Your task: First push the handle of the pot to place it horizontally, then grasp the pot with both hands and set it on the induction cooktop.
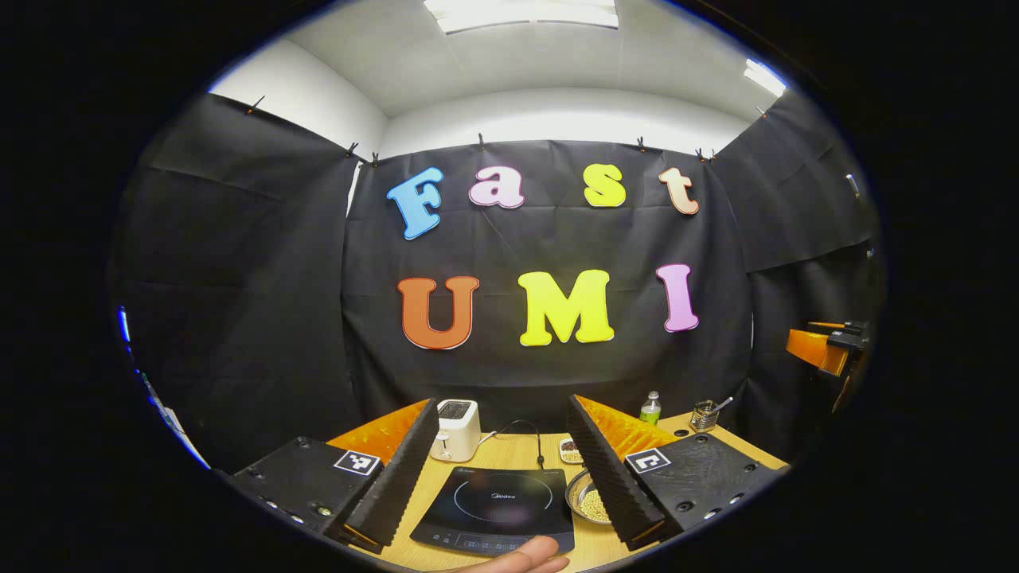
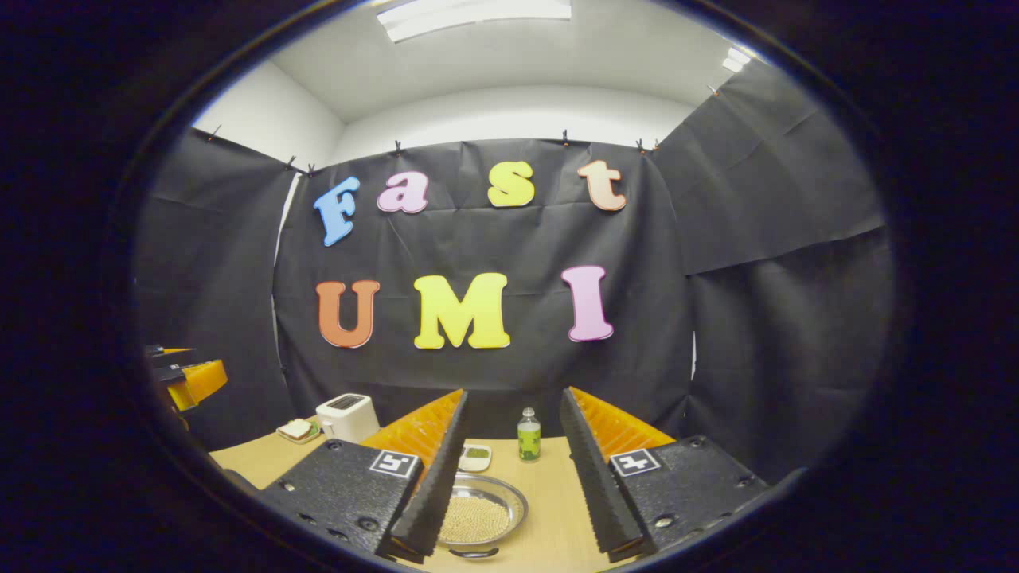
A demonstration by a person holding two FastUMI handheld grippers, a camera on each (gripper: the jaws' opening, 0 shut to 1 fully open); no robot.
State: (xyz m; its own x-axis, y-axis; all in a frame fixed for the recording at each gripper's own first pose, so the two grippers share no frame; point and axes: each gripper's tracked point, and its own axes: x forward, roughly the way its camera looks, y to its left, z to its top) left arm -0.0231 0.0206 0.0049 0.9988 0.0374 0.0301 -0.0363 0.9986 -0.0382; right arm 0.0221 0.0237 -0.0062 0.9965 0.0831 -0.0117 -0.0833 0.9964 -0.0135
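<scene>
The pot cannot be found in either view, so the handle push is judged not yet begun and the pot must first be located, probably below or nearer than what the cameras take in. In the left gripper view, the left gripper [image 1: 501, 458] is held above the desk [image 1: 509, 455] with its fingers spread wide and nothing between them; the induction cooktop [image 1: 497, 508] lies flat directly ahead, its glass bare, with a fingertip [image 1: 525, 557] at its near edge. A white toaster [image 1: 455, 430] stands just beyond the cooktop's far left corner, its cord trailing behind the far edge, and a metal dish of beans [image 1: 587, 501] sits close to the cooktop's right side. In the right gripper view, the right gripper [image 2: 513, 465] is likewise spread and empty, aimed over the same dish of beans [image 2: 482, 519], with a small green bottle [image 2: 529, 436] and a small white dish [image 2: 476, 455] farther off. Open desk is seen to the right of the dish; room is judged tight at the cooktop's right edge, so the pot should be lowered from above and not slid in.
</scene>
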